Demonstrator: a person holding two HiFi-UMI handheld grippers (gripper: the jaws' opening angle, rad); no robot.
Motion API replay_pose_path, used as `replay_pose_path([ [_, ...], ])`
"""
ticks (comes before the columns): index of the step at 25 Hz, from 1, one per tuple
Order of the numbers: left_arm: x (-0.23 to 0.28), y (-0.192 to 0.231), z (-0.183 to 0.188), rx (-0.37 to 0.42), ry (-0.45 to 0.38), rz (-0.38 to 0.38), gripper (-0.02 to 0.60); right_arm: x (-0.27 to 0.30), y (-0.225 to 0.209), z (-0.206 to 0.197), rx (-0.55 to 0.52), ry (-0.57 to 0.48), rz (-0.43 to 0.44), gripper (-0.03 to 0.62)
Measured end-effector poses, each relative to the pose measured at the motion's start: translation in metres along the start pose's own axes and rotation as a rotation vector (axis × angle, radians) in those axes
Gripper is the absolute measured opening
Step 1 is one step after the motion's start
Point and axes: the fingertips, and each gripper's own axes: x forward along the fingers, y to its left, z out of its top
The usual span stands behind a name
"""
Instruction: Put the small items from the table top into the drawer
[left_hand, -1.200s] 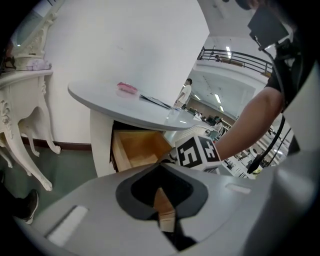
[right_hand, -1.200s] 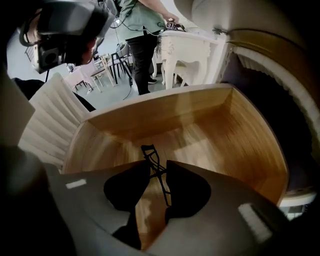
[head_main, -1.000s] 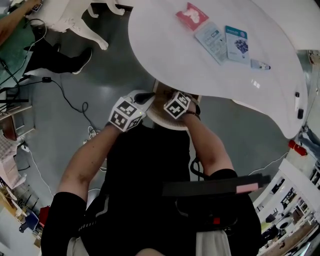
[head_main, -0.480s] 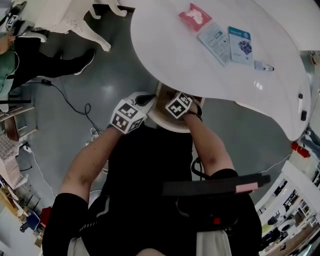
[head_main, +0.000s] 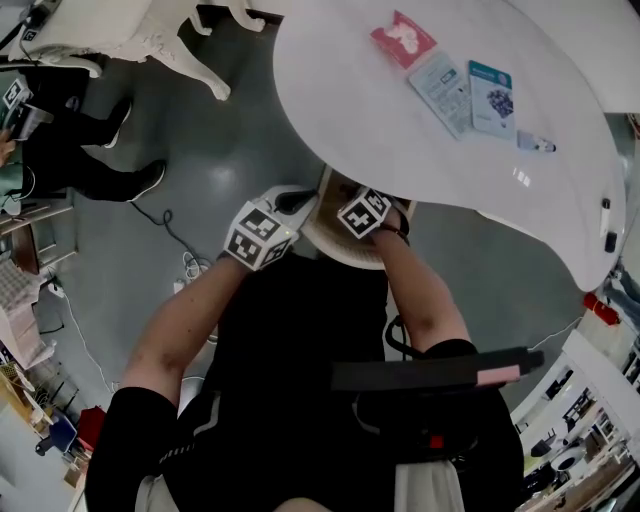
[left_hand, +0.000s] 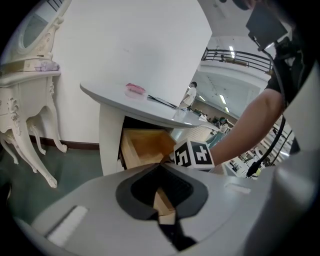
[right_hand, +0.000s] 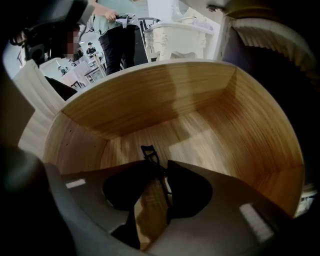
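Note:
The wooden drawer (right_hand: 165, 105) stands pulled out under the white table (head_main: 400, 120). My right gripper (right_hand: 156, 167) reaches down into it, and a thin black eyelash curler (right_hand: 150, 155) lies between its jaws, against the right one. The jaws are opening; the curler's head hangs just over the drawer floor. My left gripper (left_hand: 161, 167) is shut and empty, held outside the drawer (left_hand: 145, 145) to its left. On the table top lie a pink packet (head_main: 403, 38), two sachets (head_main: 445, 80) (head_main: 491, 97), a small tube (head_main: 535, 143) and two dark pieces (head_main: 607, 220) near the right edge.
An ornate white dressing table (left_hand: 25, 80) stands to the left. Its curved legs (head_main: 190, 40) show on the grey floor. A person's legs (head_main: 80, 160) are at the far left, and cables (head_main: 175, 250) trail across the floor beside me.
Both grippers stay at the drawer, almost unmoved. The head view has drifted, so the table sits a little further right. The bystander at the left has stepped further away.

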Motion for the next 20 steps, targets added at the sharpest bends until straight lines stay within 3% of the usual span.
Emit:
replay_pose_path([
  [1,-0.001,-0.001,0.0,-0.002,0.003,0.001,0.0,0.0,0.0,-0.001,0.007,0.004,0.008,0.145],
  [2,-0.002,-0.002,0.0,-0.004,0.006,0.001,0.0,-0.001,0.0,-0.002,0.018,0.005,0.018,0.265],
  [3,-0.004,-0.004,0.001,-0.003,0.01,0.0,0.0,-0.003,0.0,-0.003,0.033,-0.002,0.025,0.311],
  [5,-0.01,-0.006,0.002,0.001,0.023,0.003,0.0,-0.011,0.002,0.001,0.052,-0.034,0.031,0.249],
  [9,-0.022,-0.009,0.009,-0.003,0.045,0.015,0.0,-0.034,0.007,0.007,0.034,-0.058,0.051,0.25],
  [14,-0.036,-0.022,0.018,0.017,0.066,0.011,0.0,-0.066,0.021,0.009,-0.035,-0.056,0.113,0.195],
  [20,-0.046,-0.026,0.037,0.036,0.057,0.02,0.0,-0.099,0.029,0.004,-0.08,-0.064,0.105,0.156],
])
